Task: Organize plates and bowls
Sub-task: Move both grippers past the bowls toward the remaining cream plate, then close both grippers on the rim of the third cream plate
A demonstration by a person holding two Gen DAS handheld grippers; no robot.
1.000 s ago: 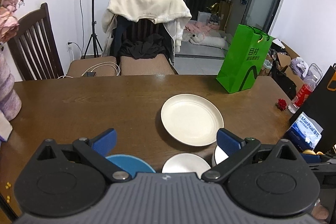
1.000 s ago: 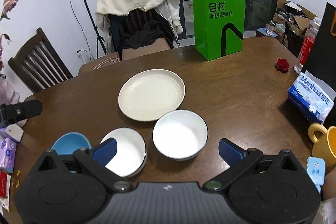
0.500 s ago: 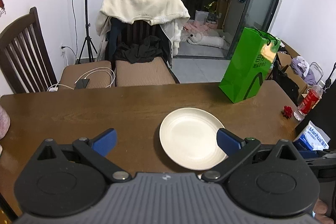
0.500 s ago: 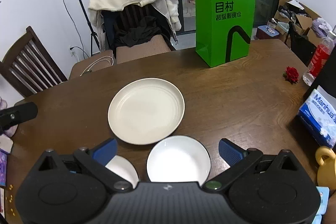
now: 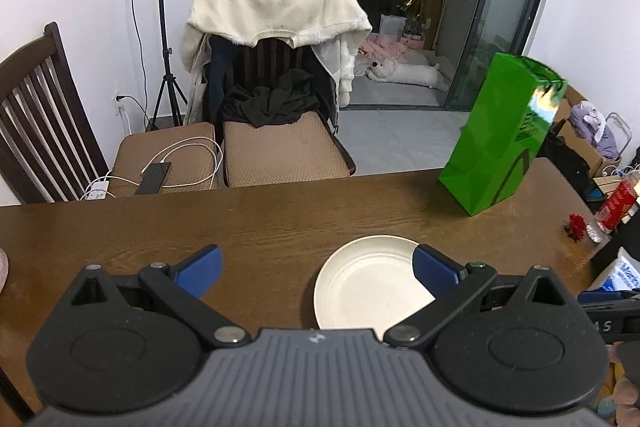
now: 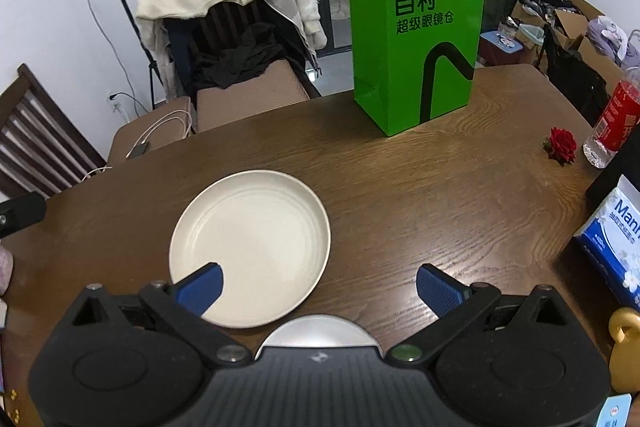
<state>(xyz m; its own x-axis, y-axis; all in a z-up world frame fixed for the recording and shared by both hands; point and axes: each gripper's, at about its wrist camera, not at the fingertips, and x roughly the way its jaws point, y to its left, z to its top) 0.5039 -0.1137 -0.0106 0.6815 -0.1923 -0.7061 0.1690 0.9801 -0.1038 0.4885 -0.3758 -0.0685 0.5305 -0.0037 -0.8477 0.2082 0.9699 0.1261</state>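
your left gripper (image 5: pixel 316 263) and right gripper (image 6: pixel 318 285) both gape wide, holding nothing. cream plate (image 6: pixel 250 253) lies on the table (image 6: pixel 420 195); white bowl (image 6: pixel 316 333) touches its near rim.

The worktop (image 6: pixel 420 195) is dark wood with a visible grain and a soft sheen. The plate (image 6: pixel 252 247) looks smooth and matt cream. The bag (image 6: pixel 414 27) is glossy green paper. The fingers (image 6: pixel 438 289) carry ribbed blue pads on matt black plastic. A fuzzy cream cloth (image 5: pixel 276 9) drapes the wooden chair (image 5: pixel 276 59).
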